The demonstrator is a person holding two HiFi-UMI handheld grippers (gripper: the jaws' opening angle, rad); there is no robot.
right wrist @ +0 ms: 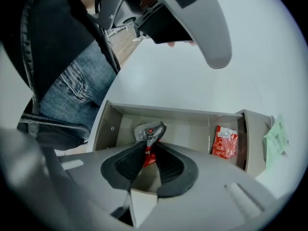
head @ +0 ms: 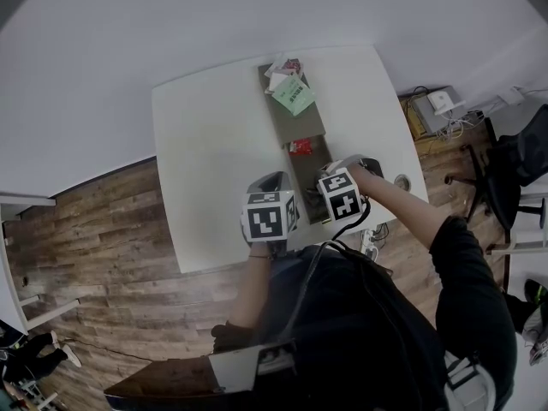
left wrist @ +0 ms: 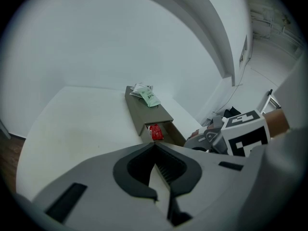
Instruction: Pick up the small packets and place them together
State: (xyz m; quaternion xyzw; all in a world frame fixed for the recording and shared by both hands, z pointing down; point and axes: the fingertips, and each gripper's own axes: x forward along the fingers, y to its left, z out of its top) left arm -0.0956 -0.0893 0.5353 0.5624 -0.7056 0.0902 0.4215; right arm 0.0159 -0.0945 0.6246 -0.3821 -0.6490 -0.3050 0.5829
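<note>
Me: Right gripper (right wrist: 147,147) first, it's closest. It points down into the open drawer (right wrist: 187,129), jaws pinching a crumpled silver-and-red packet (right wrist: 150,130) by its lower end. Pads are on it.

Lead: Which compartment?

Me: The near one, by the drawer's front wall. Past the divider, in the next compartment, a flat red packet (right wrist: 225,142) lies loose, not touched by either gripper.

Lead: Left side?

Me: Left gripper (left wrist: 154,147) hangs over the table near its front edge, just beside the right one, angled down toward the drawer. Jaws pressed together, tips meeting, nothing between them.

Lead: Other packets?

Me: Farther out, on the box's closed top (left wrist: 147,113), there's a small heap: a green packet (left wrist: 151,99) with a few white ones (left wrist: 139,88). Well apart from the one I'm holding.

Lead: Surroundings?

Me: White table (head: 214,144) under the box, wood floor (head: 111,229) around it, black office chair (head: 514,165) off to the right.
</note>
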